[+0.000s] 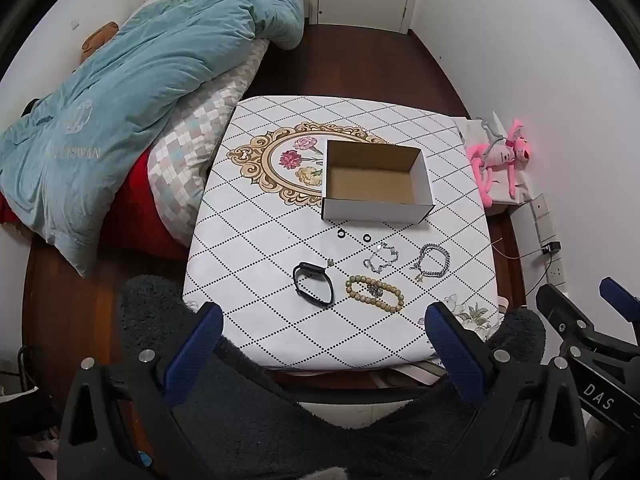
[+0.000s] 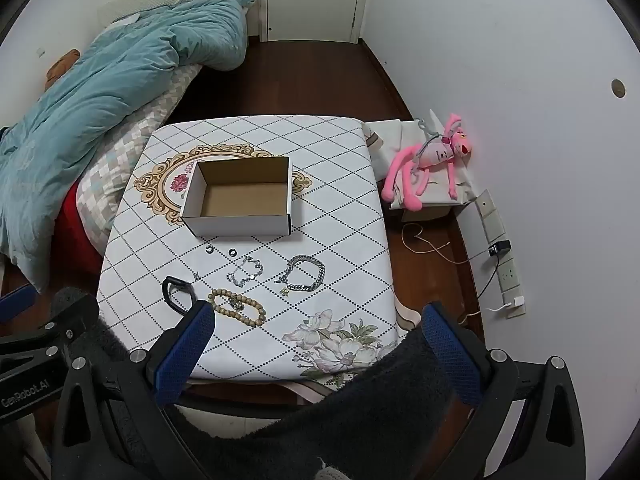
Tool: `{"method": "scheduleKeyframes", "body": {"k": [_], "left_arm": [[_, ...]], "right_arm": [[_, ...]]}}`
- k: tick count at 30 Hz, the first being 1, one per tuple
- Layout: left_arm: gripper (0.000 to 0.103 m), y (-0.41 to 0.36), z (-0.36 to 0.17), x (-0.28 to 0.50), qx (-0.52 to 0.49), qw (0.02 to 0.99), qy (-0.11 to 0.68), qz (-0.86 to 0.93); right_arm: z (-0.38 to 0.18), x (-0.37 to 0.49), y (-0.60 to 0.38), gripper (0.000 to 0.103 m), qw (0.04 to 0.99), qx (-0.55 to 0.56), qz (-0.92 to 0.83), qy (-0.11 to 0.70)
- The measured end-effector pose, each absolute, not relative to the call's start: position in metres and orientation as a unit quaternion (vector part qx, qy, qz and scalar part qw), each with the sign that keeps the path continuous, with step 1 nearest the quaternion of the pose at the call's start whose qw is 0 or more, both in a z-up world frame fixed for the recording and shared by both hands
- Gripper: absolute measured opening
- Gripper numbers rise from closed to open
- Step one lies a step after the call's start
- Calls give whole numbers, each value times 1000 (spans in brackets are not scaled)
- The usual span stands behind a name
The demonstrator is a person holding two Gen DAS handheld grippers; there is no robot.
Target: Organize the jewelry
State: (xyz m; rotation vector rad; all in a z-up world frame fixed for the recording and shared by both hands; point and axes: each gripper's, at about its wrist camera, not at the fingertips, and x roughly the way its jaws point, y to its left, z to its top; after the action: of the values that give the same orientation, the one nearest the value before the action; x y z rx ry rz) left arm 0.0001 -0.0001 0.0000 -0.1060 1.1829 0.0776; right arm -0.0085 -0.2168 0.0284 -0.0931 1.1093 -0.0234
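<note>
Jewelry (image 1: 374,292) lies loose on the counter (image 1: 248,264) before the empty box (image 1: 376,184). My left gripper (image 1: 324,344) and right gripper (image 2: 316,344) both hang released; thin chains could slip my fingers.

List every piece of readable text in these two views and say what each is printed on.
"DAS" on the right gripper's black body, seen in the left wrist view.
"GenRobot.AI" on the left gripper's body, at the left edge of the right wrist view.
Pale lettering under a crest on the teal duvet: ends in something like "SWAN", the rest too faint to read.
Markings on the pink plush toy's chest: too small to read.
</note>
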Motion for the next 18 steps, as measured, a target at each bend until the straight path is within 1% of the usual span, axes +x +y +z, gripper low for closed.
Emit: {"method": "scheduleKeyframes", "body": {"k": [18], "left_arm": [[103,-2,4,-2,-51,831,553,33]], "right_arm": [[34,-11,-217,103,852,-43,-10,521]]}}
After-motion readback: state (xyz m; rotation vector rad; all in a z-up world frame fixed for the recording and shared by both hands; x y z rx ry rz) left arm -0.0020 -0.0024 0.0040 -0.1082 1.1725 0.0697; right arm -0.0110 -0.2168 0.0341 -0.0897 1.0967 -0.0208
